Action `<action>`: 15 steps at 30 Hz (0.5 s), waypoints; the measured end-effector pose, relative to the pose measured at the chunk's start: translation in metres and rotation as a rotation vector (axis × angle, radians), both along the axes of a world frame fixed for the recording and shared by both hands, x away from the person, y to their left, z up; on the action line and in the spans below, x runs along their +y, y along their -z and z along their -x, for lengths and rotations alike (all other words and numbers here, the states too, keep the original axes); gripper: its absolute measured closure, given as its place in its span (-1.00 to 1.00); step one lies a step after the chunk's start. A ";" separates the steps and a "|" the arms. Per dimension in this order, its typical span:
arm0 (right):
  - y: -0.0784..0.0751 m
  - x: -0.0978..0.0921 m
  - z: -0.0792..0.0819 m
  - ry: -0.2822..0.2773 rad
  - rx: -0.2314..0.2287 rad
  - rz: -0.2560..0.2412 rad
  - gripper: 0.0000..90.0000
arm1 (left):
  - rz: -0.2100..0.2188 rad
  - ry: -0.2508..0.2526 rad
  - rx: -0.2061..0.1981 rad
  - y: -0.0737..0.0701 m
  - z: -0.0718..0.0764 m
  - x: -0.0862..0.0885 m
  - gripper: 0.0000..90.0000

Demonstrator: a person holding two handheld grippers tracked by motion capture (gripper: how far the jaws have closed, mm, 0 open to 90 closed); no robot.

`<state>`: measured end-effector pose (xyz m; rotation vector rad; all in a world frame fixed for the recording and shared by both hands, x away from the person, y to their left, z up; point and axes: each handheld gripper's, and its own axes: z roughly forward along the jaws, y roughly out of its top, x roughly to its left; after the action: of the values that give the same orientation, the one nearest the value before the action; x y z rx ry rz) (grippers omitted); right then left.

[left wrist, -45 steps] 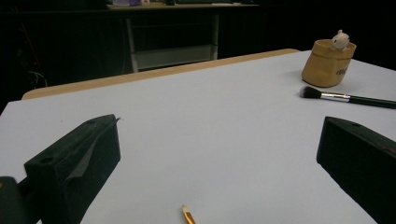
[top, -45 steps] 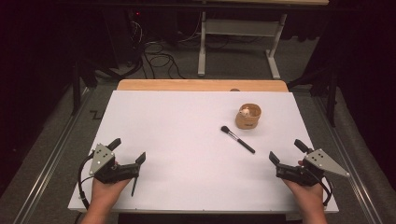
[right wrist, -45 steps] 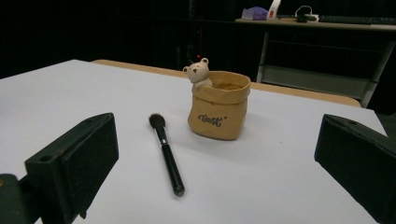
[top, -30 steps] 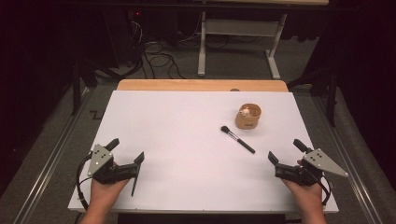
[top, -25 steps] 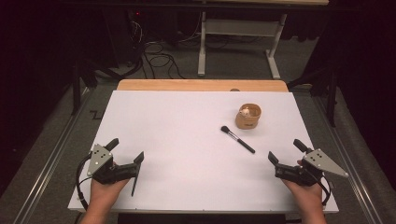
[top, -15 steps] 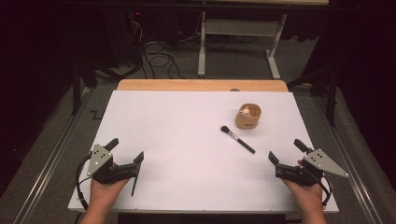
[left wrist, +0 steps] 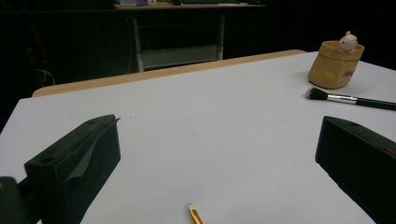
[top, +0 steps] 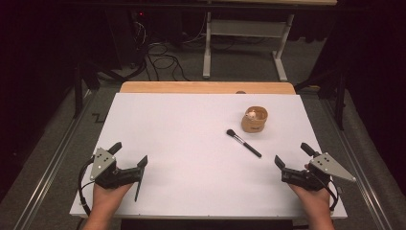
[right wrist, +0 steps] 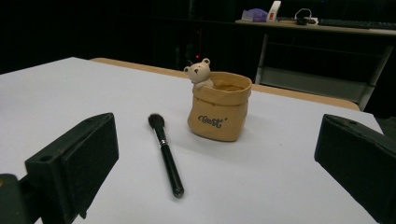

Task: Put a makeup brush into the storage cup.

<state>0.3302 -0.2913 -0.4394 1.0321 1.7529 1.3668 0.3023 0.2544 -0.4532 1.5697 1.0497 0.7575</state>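
At lower left of the high view, the left gripper (top: 129, 163) rests spread and empty, a pencil (left wrist: 195, 216) cut off beneath it. Right of centre lies the makeup brush (top: 244, 143), near the bear pot (top: 254, 120). At lower right, the right gripper (top: 293, 159) gapes, empty.

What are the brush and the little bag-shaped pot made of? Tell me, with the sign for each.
Brush: glossy black handle, likely plastic or lacquered wood; a shiny silvery ferrule, probably metal; soft dark bristles. Pot: tan, looks like glazed ceramic moulded as a rolled-top sack, judging by its smooth sheen and stiff folds, with a pale bear figure at the rim.
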 end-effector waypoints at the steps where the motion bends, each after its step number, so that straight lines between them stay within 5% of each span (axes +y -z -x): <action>1: 0.000 0.000 -0.001 -0.002 -0.002 0.004 -0.99 | -0.003 0.001 0.003 0.000 0.000 0.000 -0.98; 15: -0.002 -0.003 -0.006 0.001 0.011 0.053 -0.99 | 0.030 -0.006 0.030 0.002 -0.002 0.002 -0.98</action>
<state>0.3361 -0.2948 -0.4374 1.0127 1.7870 1.3091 0.3042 0.2566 -0.4554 1.5577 1.0835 0.7208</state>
